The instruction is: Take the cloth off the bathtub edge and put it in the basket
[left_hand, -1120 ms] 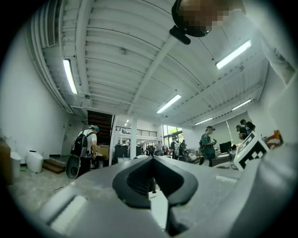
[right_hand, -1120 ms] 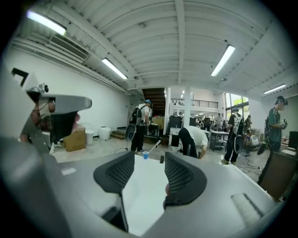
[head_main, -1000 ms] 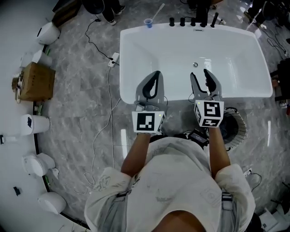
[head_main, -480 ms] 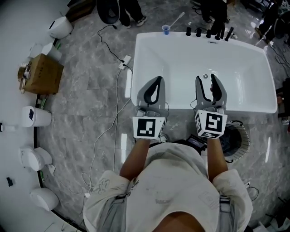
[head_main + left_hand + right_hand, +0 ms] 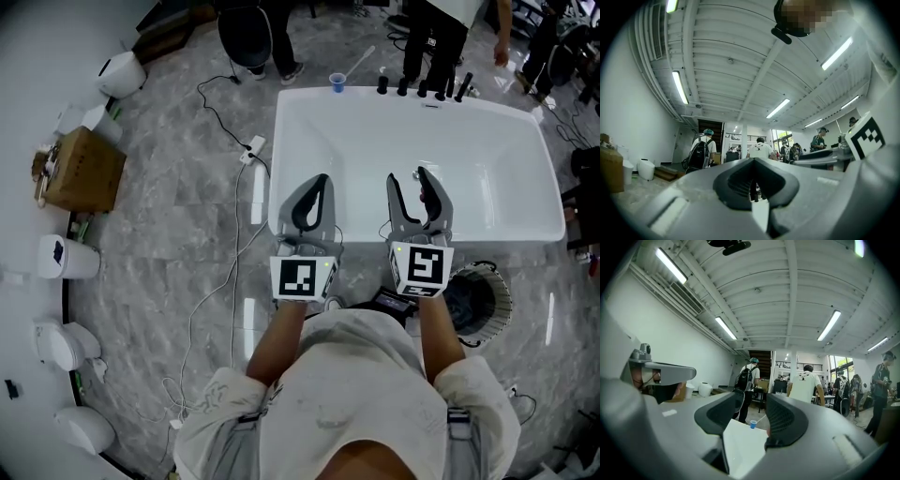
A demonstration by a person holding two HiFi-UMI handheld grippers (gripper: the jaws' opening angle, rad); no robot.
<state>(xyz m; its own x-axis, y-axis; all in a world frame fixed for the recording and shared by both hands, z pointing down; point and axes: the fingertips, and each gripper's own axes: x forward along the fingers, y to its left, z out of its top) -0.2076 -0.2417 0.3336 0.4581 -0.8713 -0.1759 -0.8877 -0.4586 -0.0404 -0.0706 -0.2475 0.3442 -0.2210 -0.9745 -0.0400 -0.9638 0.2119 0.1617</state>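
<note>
Still hovering over near rim of white rectangular bathtub [image 5: 487,159]: left claw [image 5: 321,180] together, right claw [image 5: 409,178] parted, empty; no cloth showing on rim.

White bathtub [image 5: 487,122], grey marbled floor [image 5: 178,216], small blue cup [image 5: 337,82].

Bright overhead strip lights [image 5: 679,87], soft shadows, fisheye bending and dark corners.
</note>
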